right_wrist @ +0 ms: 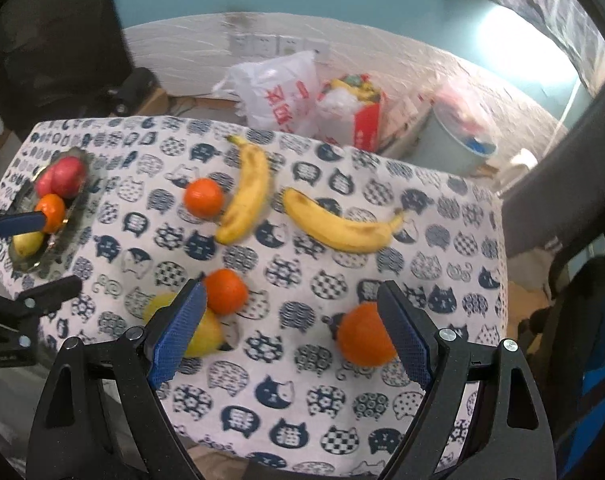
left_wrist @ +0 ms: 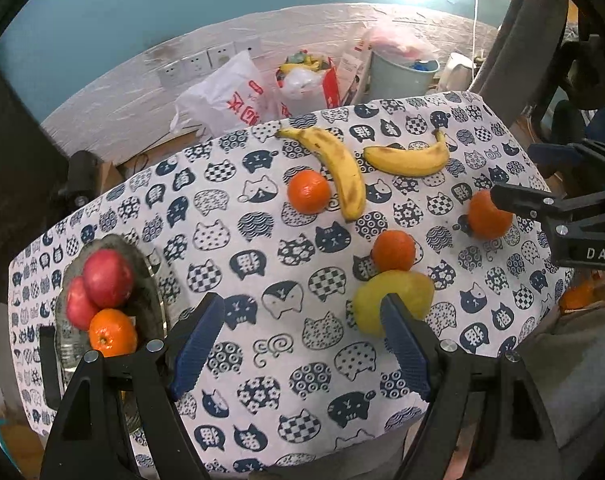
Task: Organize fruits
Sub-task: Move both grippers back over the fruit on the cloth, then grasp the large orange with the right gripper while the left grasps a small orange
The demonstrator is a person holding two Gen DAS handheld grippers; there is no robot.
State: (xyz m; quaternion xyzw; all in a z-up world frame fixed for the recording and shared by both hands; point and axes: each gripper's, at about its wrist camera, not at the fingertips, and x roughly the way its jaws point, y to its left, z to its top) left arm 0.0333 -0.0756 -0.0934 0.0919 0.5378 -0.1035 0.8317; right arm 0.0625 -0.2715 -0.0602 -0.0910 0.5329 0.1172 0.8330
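A cat-print cloth covers the table (left_wrist: 262,380). A grey plate (left_wrist: 142,296) at the left holds two red apples (left_wrist: 106,280) and an orange (left_wrist: 112,334); the right wrist view also shows a yellow fruit (right_wrist: 26,242) on it. On the cloth lie two bananas (left_wrist: 342,168) (left_wrist: 408,158), three oranges (left_wrist: 308,192) (left_wrist: 394,250) (left_wrist: 488,216) and a yellow pear (left_wrist: 394,296). My left gripper (left_wrist: 302,344) is open and empty, its right finger in front of the pear. My right gripper (right_wrist: 292,340) is open above the cloth, with an orange (right_wrist: 362,336) beside its right finger.
Behind the table stand a white plastic bag (left_wrist: 226,96), a red bag of rubbish (left_wrist: 306,80) and a pale bin (left_wrist: 402,76) against a wall with sockets. A dark chair (left_wrist: 542,40) stands at the right. The table's near edge runs just below both grippers.
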